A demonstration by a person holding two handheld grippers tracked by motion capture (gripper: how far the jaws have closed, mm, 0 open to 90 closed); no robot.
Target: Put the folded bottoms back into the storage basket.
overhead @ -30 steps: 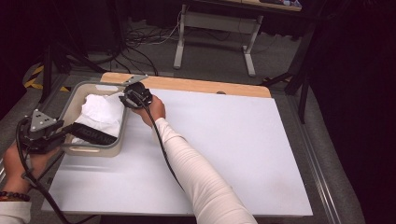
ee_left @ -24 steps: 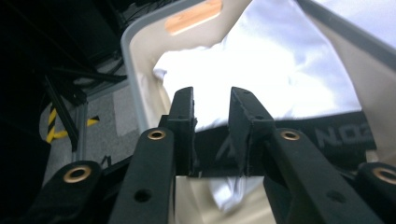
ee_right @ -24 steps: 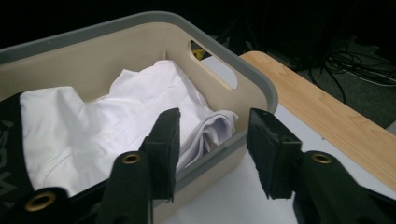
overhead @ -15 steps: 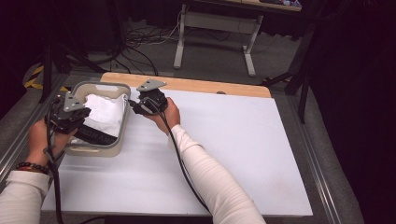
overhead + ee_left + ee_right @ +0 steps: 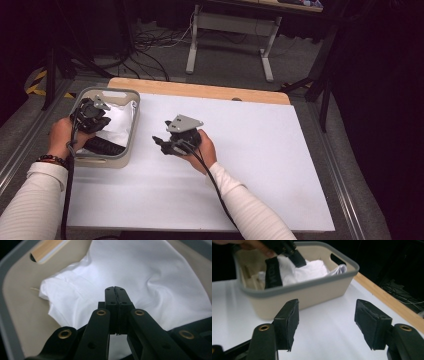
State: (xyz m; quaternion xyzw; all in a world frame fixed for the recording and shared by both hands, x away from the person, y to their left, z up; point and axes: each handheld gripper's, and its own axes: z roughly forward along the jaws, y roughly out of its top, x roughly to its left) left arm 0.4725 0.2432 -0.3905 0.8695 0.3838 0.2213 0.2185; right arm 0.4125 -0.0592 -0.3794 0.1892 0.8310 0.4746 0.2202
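Note:
A beige basket [image 5: 131, 131] with a grey rim stands at the table's left. A crumpled white cloth [image 5: 119, 122] lies in it, beside a black item [image 5: 102, 146] at its near end. My left gripper [image 5: 101, 121] hangs over the basket, just above the white cloth [image 5: 140, 272]. Its jaws [image 5: 115, 288] are shut, and I see nothing between them. My right gripper [image 5: 159, 144] is over the bare table, right of the basket and pointing at it. Its jaws [image 5: 327, 315] have just been opening and hold nothing. The right gripper view shows the basket [image 5: 312, 293], the cloth [image 5: 312, 268] and the left gripper [image 5: 298, 260].
The white table top [image 5: 280, 150] stretches out to the right of the basket, with a wooden strip [image 5: 200, 91] along its far edge. Metal rails run down both sides. Cables and a stand's legs lie on the floor beyond.
My left gripper moved from the basket's near-left corner to over the cloth inside and shut. My right gripper drew back from the basket to over the table, and its jaws opened.

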